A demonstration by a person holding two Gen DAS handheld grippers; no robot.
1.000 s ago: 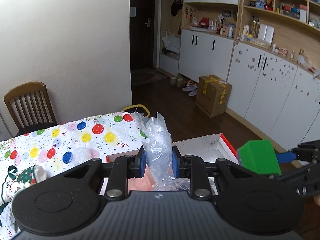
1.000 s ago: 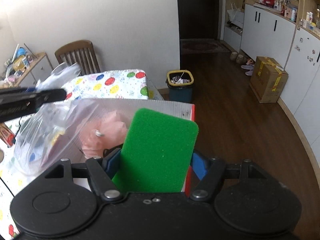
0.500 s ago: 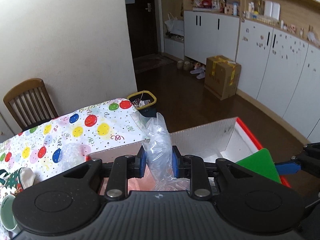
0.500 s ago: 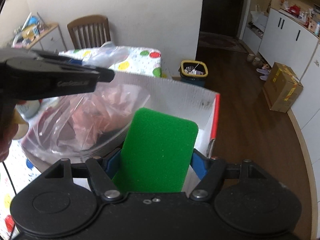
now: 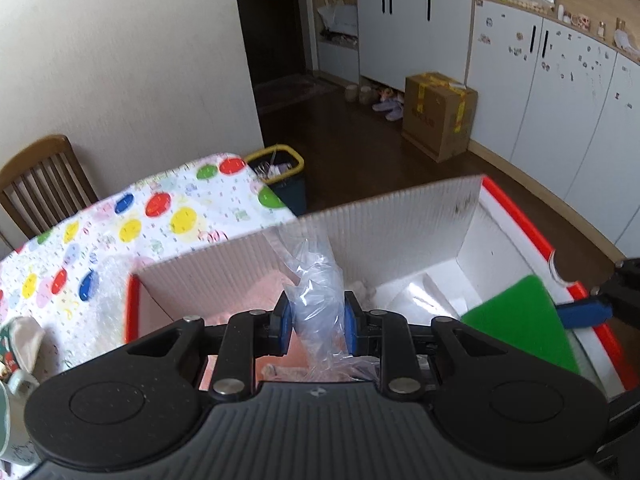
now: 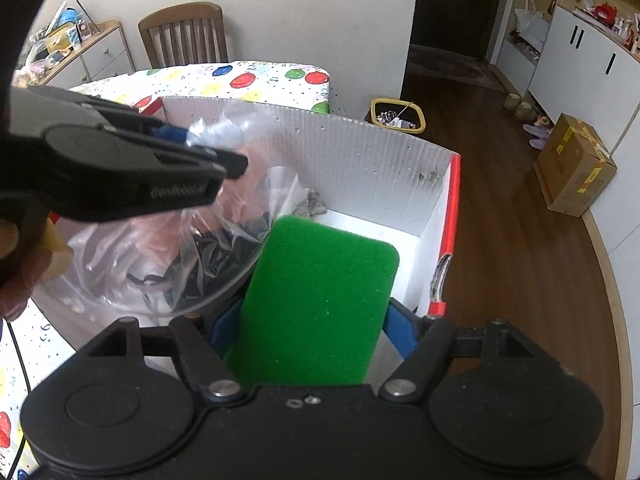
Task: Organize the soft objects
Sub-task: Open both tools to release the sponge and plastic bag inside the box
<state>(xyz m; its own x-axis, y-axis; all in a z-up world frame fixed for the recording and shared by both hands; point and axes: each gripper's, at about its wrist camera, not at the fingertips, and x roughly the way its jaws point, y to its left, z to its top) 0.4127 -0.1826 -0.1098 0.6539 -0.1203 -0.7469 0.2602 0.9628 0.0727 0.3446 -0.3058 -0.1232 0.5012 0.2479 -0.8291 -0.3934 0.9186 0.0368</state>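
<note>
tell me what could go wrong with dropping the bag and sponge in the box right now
1. The right gripper has its jaws opening around the green sponge, which hangs over the box's near edge, so it may fall outside.
2. The left gripper pinches only the plastic bag's bunched neck; the bulging bag could snag on the box wall or crowd the sponge.

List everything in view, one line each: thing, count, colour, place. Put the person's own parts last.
sponge: one, green, between the right gripper's pads, over the box.
plastic bag: one, clear, pink and dark items inside, hanging into the box.
box: one, white with red edges, on the table.
table: one, balloon-print cloth.
chair: one, brown wood, by the wall.
bin: one, yellow rim, on the floor.
cardboard carton: one, brown, by the cabinets.
left gripper: black, blue pads, shut on the bag.
right gripper: black, jaws opening around the sponge.
</note>
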